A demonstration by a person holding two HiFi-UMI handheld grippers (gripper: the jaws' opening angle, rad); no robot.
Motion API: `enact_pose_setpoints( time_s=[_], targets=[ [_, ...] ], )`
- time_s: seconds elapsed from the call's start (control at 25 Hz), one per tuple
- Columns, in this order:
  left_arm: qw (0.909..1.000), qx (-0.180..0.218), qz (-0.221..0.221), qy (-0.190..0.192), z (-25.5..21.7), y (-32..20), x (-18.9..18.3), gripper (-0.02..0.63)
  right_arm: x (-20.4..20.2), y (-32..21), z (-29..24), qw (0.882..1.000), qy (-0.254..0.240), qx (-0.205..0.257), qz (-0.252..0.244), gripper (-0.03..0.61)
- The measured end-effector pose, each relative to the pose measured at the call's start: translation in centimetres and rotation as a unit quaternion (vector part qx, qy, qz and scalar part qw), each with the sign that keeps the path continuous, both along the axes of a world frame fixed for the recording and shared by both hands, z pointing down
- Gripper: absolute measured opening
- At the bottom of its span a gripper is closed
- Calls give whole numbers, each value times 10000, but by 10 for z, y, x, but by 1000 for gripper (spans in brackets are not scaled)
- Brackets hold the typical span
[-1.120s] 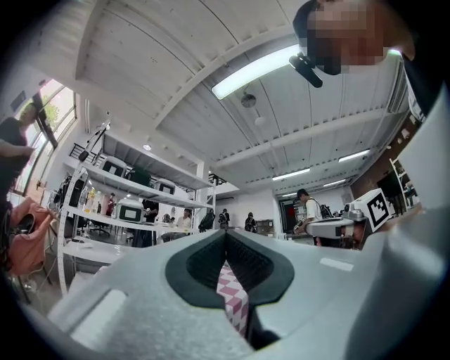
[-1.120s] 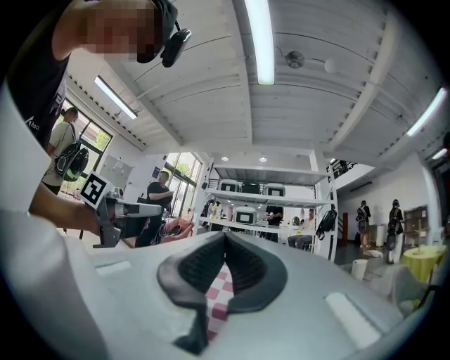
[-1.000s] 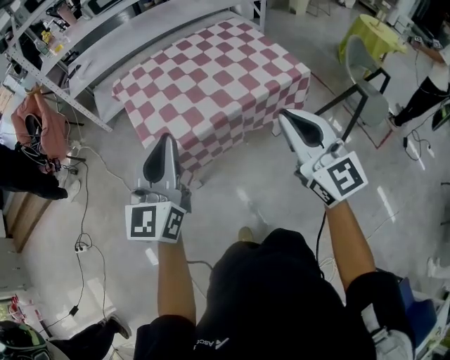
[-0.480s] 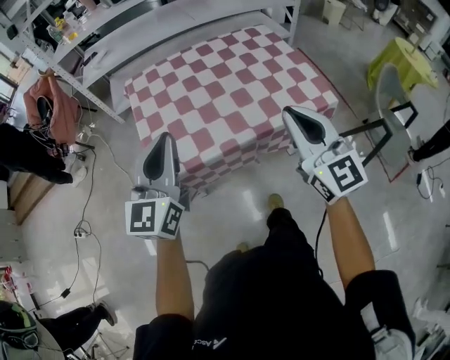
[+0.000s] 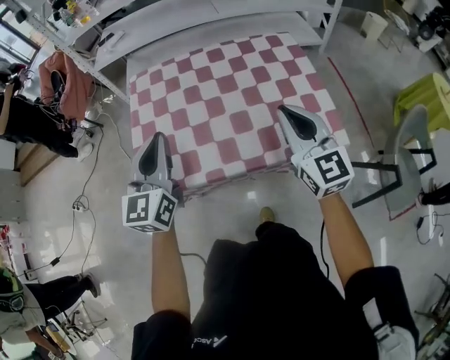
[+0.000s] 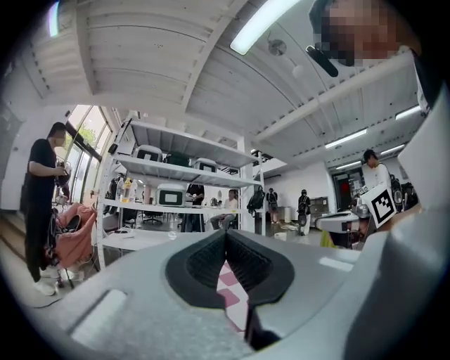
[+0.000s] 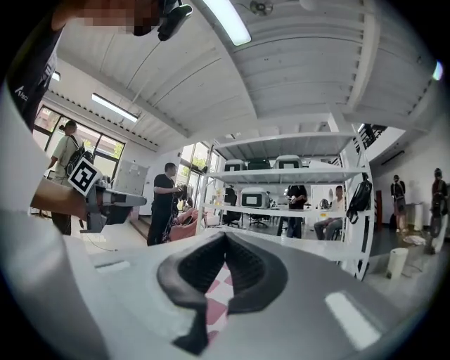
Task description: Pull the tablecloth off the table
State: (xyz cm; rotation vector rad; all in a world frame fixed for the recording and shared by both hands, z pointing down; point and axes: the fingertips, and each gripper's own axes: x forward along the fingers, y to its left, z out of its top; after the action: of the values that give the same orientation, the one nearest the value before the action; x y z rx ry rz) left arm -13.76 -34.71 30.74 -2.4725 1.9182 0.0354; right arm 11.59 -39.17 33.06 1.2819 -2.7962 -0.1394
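A red-and-white checked tablecloth (image 5: 232, 98) covers the whole table and hangs over its near edge. My left gripper (image 5: 157, 136) is shut and empty, its tip above the cloth's near left part. My right gripper (image 5: 284, 110) is also shut and empty, over the near right part. Both point level across the table. In the left gripper view the closed pads (image 6: 204, 264) meet at the tip, with a strip of checked cloth (image 6: 235, 299) showing below them. The right gripper view has the same closed pads (image 7: 193, 271) over a strip of cloth (image 7: 216, 299).
A white metal shelving rack (image 5: 211, 14) stands right behind the table. To the right are a chair (image 5: 408, 162) and a yellow-green round table (image 5: 429, 98). People (image 5: 35, 126) and a pink garment (image 5: 67, 77) are at the left, with cables (image 5: 77, 204) on the floor.
The table has come much closer in the head view. Both grippers, earlier over the floor short of the table, now reach over the cloth's near edge, still shut.
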Motion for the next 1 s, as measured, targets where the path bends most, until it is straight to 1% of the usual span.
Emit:
enact_pose_setpoints(
  time_s=[0.2, 0.36, 0.48, 0.52, 0.56, 0.6, 0.72, 0.76, 0.88, 0.92, 1.0],
  targets=[
    [9988, -404, -280, 11, 21, -50, 3, 11, 9, -65, 34, 9989, 184, -433, 18, 0],
    [9948, -921, -426, 116, 54, -81, -5, 12, 8, -101, 61, 9963, 296, -807, 37, 2],
    [9901, -1310, -490, 126, 79, -100, -13, 15, 5, -124, 80, 9925, 266, -1188, 66, 2],
    [9884, -1427, -514, 128, 86, -106, -16, 15, 3, -131, 85, 9908, 248, -1325, 72, 57],
    [9865, -1542, -535, 131, 93, -113, -19, 35, 1, -138, 90, 9892, 259, -1442, 77, 92],
    [9844, -1666, -553, 129, 101, -119, -21, 85, -1, -145, 95, 9877, 307, -1531, 89, 104],
    [9749, -2134, -635, 35, 129, -133, -29, 138, -7, -162, 115, 9828, 563, -1746, 191, 144],
    [9703, -2315, -699, 1, 140, -136, -33, 140, -9, -167, 123, 9807, 650, -1830, 222, 155],
    [9549, -2837, -879, -37, 172, -143, -46, 193, -17, -178, 150, 9724, 890, -2137, 273, 216],
    [9501, -2985, -900, -57, 181, -145, -49, 213, -19, -181, 158, 9693, 978, -2239, 288, 230],
    [9421, -3228, -903, -112, 196, -149, -54, 232, -22, -187, 174, 9628, 1157, -2417, 346, 253]
  ],
)
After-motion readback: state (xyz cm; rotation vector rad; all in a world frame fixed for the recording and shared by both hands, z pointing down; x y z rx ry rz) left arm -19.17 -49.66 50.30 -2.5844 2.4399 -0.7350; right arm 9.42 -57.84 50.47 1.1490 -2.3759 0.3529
